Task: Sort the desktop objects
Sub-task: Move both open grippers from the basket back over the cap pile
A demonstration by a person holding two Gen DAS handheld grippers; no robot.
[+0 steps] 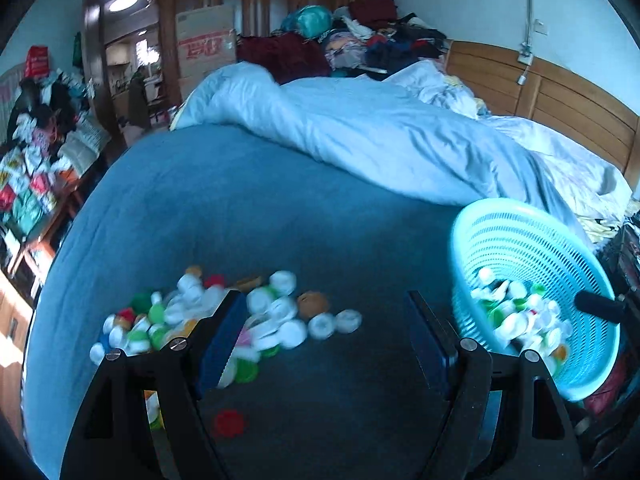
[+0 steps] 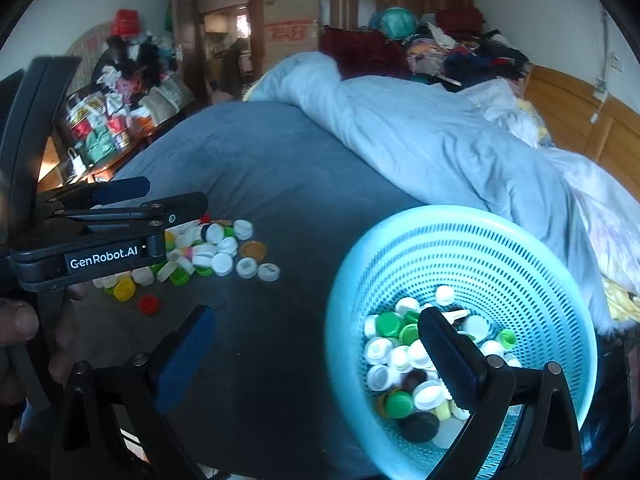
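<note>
Left wrist view: a bed (image 1: 248, 208) covered by a dark blue sheet carries everything. A heap of bottle caps (image 1: 224, 312) — white, green, yellow, red, one brown — lies on the sheet toward the bed's near left edge, and a single red cap (image 1: 229, 423) sits apart, nearer the camera. The left gripper (image 1: 326, 336) hangs over the bare sheet just right of the heap, its blue-padded jaws spread wide with nothing between them; its left finger overlaps the heap in this view. A light blue mesh basket (image 1: 536, 240) stands at the bed's near right edge, tilted, with many caps inside it. A pale blue duvet (image 1: 360, 128) lies bunched across the far half of the bed, up to a wooden headboard (image 1: 560, 96) at right.

Right wrist view: the right gripper (image 2: 316, 352) is also spread wide and empty — one finger over the dark sheet, the other over the basket's (image 2: 460, 224) inside, above the white, green and black caps there. The left gripper (image 2: 140, 204) shows side-on at left, over the heap (image 2: 216, 252), held by a hand (image 2: 24, 328) at the picture's left edge. Piled clothes (image 2: 460, 48) lie beyond the duvet.
</note>
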